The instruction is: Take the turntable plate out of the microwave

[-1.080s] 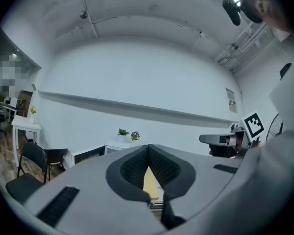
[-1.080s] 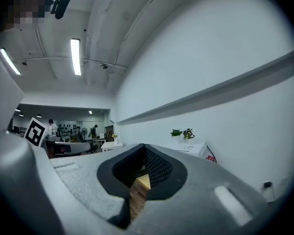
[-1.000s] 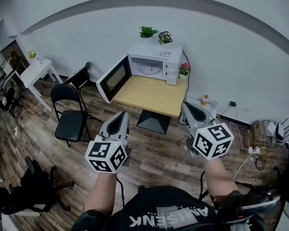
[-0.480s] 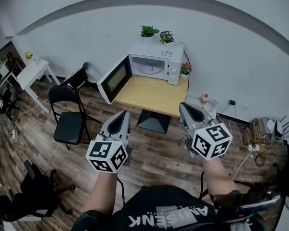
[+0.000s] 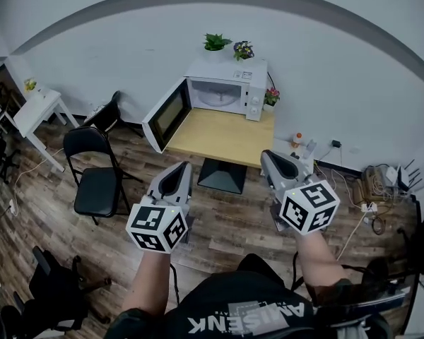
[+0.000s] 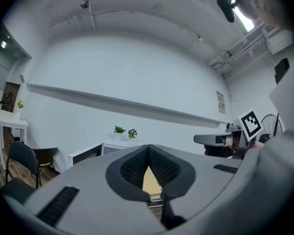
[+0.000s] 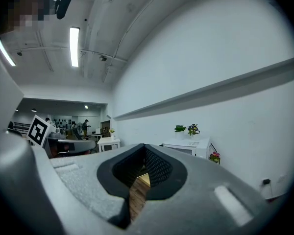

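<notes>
Your left gripper (image 5: pixel 181 168) and right gripper (image 5: pixel 268 157): closed, empty. Plate (image 5: pixel 216 99) well ahead in microwave (image 5: pixel 255 83): likely heavy, slick, brittle glass. Pinch the rim.

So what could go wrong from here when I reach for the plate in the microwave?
Both the left gripper and right gripper are shut, so they must open before reaching the turntable plate. The open door juts out at the left of the table and could be bumped. The small flower pot beside the microwave could be knocked.
</notes>
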{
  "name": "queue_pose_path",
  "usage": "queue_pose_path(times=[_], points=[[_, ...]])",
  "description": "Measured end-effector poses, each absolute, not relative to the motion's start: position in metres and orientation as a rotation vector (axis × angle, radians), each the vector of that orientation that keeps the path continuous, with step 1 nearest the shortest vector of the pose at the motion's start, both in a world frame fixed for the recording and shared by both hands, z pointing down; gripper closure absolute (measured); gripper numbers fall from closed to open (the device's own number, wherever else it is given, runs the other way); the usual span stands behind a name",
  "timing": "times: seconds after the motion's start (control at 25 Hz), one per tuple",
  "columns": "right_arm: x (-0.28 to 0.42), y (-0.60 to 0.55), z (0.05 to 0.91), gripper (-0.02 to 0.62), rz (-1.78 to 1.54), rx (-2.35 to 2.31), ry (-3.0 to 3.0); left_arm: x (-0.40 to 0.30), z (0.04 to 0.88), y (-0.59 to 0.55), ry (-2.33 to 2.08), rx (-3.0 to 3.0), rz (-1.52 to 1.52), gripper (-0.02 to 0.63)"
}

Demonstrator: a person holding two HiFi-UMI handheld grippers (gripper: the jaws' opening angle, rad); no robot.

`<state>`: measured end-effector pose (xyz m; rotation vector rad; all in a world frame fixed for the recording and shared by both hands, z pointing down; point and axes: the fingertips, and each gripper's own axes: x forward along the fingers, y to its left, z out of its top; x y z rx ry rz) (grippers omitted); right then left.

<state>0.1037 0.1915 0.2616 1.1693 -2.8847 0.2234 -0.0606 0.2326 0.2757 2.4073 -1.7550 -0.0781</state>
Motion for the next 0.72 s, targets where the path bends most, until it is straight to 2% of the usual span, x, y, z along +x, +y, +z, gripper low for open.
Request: queue_pose_path(times=[0.72], points=[[0.052,0.081,0.274,0.591,0.230,1.065,-2.918,-0.114,0.279,0.147,-1.822,2.360,-0.097,0.604]])
